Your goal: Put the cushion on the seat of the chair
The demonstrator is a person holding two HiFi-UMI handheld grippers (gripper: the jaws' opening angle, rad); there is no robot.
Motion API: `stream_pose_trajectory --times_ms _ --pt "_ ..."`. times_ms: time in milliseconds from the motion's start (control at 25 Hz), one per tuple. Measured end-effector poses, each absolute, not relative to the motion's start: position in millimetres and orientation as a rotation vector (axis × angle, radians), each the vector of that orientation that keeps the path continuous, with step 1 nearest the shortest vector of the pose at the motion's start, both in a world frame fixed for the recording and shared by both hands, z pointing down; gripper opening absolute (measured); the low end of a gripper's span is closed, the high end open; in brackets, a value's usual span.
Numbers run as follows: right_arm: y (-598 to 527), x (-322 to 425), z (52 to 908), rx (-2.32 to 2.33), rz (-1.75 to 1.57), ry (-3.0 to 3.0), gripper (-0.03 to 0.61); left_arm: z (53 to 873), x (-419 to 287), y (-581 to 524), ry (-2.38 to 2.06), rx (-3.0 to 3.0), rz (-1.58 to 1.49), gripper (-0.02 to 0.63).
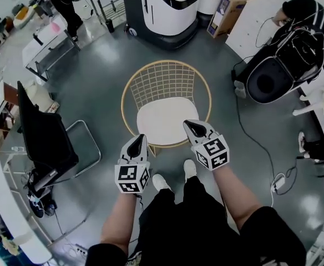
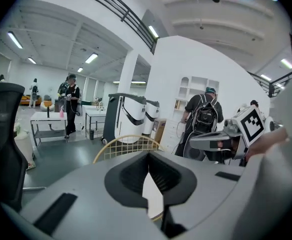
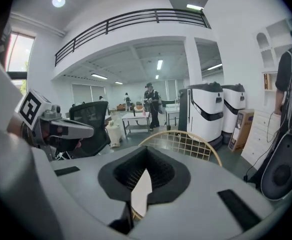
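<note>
Two closed grippers at a cushioned chair

Both claws have their jaws pressed together, with nothing between them. The left gripper and right gripper hover side by side at the front of the wire-backed chair. The cream cushion lies flat on its seat, just beyond the gripper tips.
</note>
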State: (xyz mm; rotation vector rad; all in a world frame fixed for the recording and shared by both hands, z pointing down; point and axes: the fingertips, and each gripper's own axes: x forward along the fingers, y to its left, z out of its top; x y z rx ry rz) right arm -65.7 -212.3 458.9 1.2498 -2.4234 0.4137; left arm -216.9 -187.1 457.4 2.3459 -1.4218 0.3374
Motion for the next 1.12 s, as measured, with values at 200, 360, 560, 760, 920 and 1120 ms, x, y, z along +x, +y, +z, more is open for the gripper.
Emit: stream_pose_trajectory --times_ms 200,360,560,760,920,1120 --pt "-177.9 -89.0 400.2 1.256 0.337 -2.475 0.012 404.5 -234.5 -158.6 -1.415 2.417 0.294 0.018" --pt "-154.8 -103.1 365.9 1.256 0.275 -2.514 0.012 378.2 -235.8 -142.8 -1.392 2.489 0.304 0.018" --pt "-121.3 -114.8 357.4 1.244 0.269 -2.527 0.012 369.4 -229.1 -120.0 -1.343 2.533 0.318 0.018" --pt "-91.2 -124.8 367.0 1.215 0.299 -2.530 0.012 372.9 -226.0 -96.1 -1.317 2.542 0.339 0.018" --pt "-75.6 -124.8 370.2 1.177 0.298 -2.539 0.012 378.3 -216.6 -78.2 -1.304 2.533 0.358 0.018" --pt "-59.6 -111.1 371.4 1.128 0.304 -2.548 0.012 382.1 -202.0 -60.4 -1.327 2.497 0.367 0.018"
